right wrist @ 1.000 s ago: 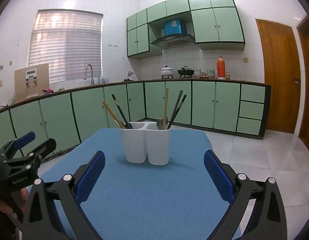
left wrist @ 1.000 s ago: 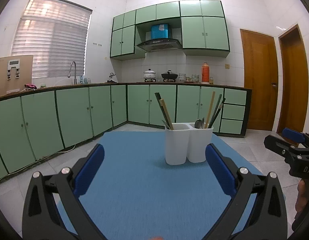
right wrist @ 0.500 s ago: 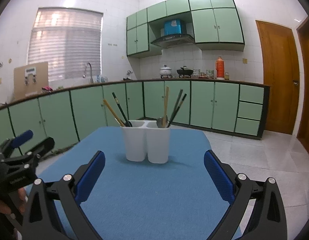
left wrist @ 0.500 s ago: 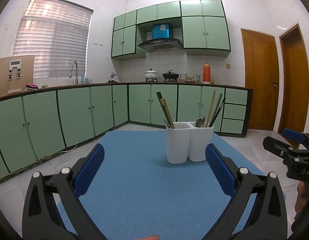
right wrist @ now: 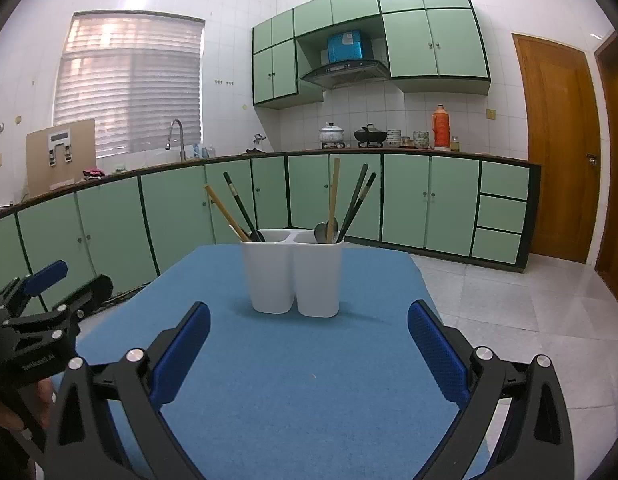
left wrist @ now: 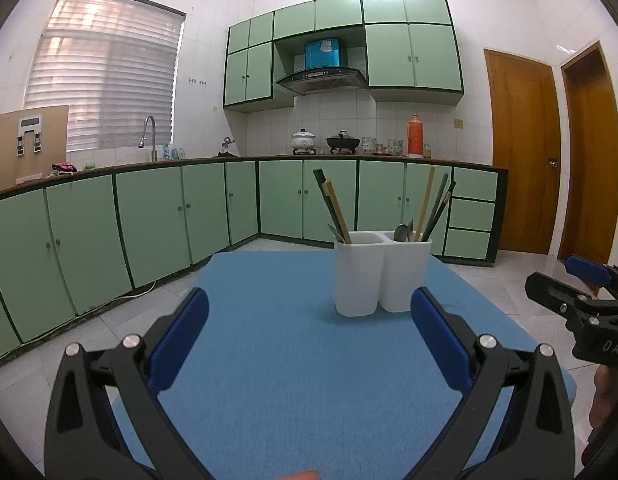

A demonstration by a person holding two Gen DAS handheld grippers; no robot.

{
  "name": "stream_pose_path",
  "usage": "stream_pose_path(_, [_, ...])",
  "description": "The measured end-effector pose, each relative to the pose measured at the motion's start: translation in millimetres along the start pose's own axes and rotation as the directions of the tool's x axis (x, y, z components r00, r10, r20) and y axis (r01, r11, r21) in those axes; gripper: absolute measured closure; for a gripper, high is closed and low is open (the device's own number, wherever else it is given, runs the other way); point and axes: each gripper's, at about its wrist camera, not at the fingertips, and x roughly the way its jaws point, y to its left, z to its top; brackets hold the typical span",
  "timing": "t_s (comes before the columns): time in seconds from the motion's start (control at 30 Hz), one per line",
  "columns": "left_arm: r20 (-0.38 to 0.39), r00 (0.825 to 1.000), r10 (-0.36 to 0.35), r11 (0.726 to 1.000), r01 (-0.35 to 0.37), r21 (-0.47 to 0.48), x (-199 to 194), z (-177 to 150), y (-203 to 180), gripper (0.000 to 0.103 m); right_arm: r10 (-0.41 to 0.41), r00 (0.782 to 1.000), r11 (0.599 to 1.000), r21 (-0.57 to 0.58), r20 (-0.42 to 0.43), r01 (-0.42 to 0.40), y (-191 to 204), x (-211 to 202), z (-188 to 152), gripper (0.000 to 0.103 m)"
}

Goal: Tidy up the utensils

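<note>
We hold our left gripper (left wrist: 309,314) and right gripper (right wrist: 309,320) low over the blue mat (right wrist: 293,360), both with jaws wide apart and nothing between them. Ahead of them, near the mat's far edge, stands the white two-part holder (right wrist: 293,276), with chopsticks (right wrist: 233,212) and a spoon (right wrist: 321,232) upright inside.

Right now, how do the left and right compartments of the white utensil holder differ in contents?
The left compartment holds one light wooden chopstick and one dark chopstick, both leaning left; the right compartment holds one light chopstick standing nearly upright and two dark ones leaning right. The right compartment also shows a metal spoon; the left shows a dark rounded piece at its rim that I cannot identify. Both are white, joined, upright on the blue mat.
</note>
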Motion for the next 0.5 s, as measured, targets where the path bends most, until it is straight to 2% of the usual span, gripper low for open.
stream_pose_path(0.5, [-0.001, 1.0, 0.002, 1.0, -0.002, 0.001, 0.4, -0.6, 0.5, 0.005, 0.005, 1.0, 1.0, 0.006, 0.006, -0.005, -2.2, 0.6, -0.8, 0.006])
